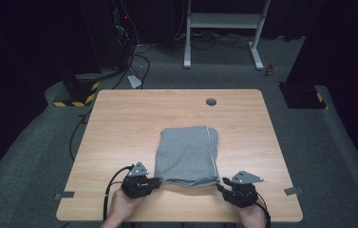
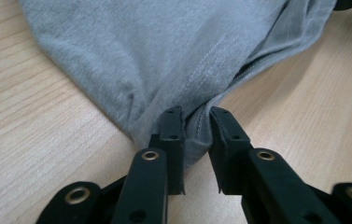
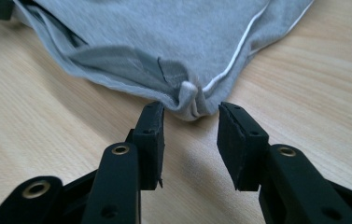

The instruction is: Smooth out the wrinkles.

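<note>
A grey folded cloth (image 1: 186, 152) lies flat on the wooden table (image 1: 119, 123), its near edge toward me. My left gripper (image 1: 159, 182) rests at the cloth's near left corner. In the left gripper view the cloth (image 2: 164, 46) runs down into a bunched corner between the jaws of that gripper (image 2: 196, 116), which stand apart with a gap showing. My right gripper (image 1: 224, 183) sits at the near right corner. In the right gripper view its jaws (image 3: 191, 109) stand wide, and the puckered, white-stitched corner of the cloth (image 3: 164, 32) lies just beyond the tips, untouched.
A grey round cap (image 1: 211, 101) is set in the table's far side. Tape marks (image 1: 64, 195) (image 1: 293, 191) sit near both front corners. Past the table stand a white frame (image 1: 224, 21), a yellow-black striped base (image 1: 74, 95) and floor cables.
</note>
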### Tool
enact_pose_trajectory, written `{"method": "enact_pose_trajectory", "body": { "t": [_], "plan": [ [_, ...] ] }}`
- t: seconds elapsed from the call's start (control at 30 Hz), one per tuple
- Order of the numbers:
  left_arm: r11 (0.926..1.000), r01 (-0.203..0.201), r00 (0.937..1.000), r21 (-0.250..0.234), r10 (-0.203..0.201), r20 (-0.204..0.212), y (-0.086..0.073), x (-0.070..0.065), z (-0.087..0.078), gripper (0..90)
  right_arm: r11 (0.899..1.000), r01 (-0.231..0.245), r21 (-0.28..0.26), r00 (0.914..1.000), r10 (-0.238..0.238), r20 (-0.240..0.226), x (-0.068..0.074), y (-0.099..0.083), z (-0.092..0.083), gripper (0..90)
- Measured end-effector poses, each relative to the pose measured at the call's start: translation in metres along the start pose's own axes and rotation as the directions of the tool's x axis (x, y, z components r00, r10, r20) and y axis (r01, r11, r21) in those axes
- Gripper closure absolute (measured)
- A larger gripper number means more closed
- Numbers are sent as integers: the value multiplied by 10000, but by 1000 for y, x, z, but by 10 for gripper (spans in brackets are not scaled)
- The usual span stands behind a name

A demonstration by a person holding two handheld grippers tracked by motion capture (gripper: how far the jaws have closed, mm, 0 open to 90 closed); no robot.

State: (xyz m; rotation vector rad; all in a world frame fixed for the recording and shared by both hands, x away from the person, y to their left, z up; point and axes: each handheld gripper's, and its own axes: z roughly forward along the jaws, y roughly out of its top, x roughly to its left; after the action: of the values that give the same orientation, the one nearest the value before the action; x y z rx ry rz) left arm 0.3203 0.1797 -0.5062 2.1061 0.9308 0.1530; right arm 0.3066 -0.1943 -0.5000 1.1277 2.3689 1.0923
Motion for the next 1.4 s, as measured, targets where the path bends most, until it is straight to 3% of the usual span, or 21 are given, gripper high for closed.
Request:
{"method": "enact_pose_trajectory", "body": {
  "t": [0.13, 0.27, 0.37, 0.57, 0.67, 0.73, 0.8, 0.93, 1.13, 1.23, 1.33, 1.4],
  "plan": [
    [9994, 150, 9999, -315, -148, 59, 0, 0, -11, 698, 9988, -173, -461, 9997, 165, -180, -2, 5, -10, 610],
    [9982, 279, 9996, -524, -275, 91, 3, 2, -15, 682, 9979, -316, -571, 9995, 313, -70, -3, 10, -11, 649],
    [9985, 233, 9996, -504, -241, -148, 10, 3, -9, 645, 9990, -353, -280, 9991, 359, 209, -1, 21, 2, 704],
    [9997, 88, 9991, -209, -97, -417, 17, 3, 8, 592, 9982, -565, 212, 9962, 549, 683, -2, 31, 33, 649],
    [9998, -106, 9984, 194, 116, -545, 16, 3, 17, 563, 9954, -715, 640, 9944, 661, 822, -2, 31, 45, 654],
    [9982, -312, 9971, 504, 346, -679, 15, 2, 20, 561, 9952, -399, 893, 9942, 306, 1027, 0, 30, 49, 724],
    [9960, -531, 9953, 722, 587, -769, 13, 1, 21, 567, 9950, -166, 986, 9937, 54, 1122, 1, 29, 48, 805],
    [9918, -984, 9891, 820, 1066, -1018, 9, -2, 19, 584, 9918, 324, 1235, 9880, -504, 1460, 0, 28, 44, 837],
    [9867, -1138, 9862, 1164, 1263, -1069, 8, -8, 15, 568, 9985, 24, 551, 9865, -114, 1636, -4, 25, 27, 834],
    [9872, -1091, 9880, 1163, 1206, -966, 9, -8, 13, 512, 9969, 45, 780, 9886, -162, 1497, -4, 22, 27, 819],
    [9977, -403, 9952, 540, 449, -872, 12, -1, 7, 462, 9980, -79, 624, 9900, -9, 1411, -5, 23, 26, 767],
    [9990, -249, 9952, 376, 284, -938, 14, 2, 6, 453, 9984, -145, 553, 9903, 67, 1390, -5, 25, 25, 746]
  ]
}}
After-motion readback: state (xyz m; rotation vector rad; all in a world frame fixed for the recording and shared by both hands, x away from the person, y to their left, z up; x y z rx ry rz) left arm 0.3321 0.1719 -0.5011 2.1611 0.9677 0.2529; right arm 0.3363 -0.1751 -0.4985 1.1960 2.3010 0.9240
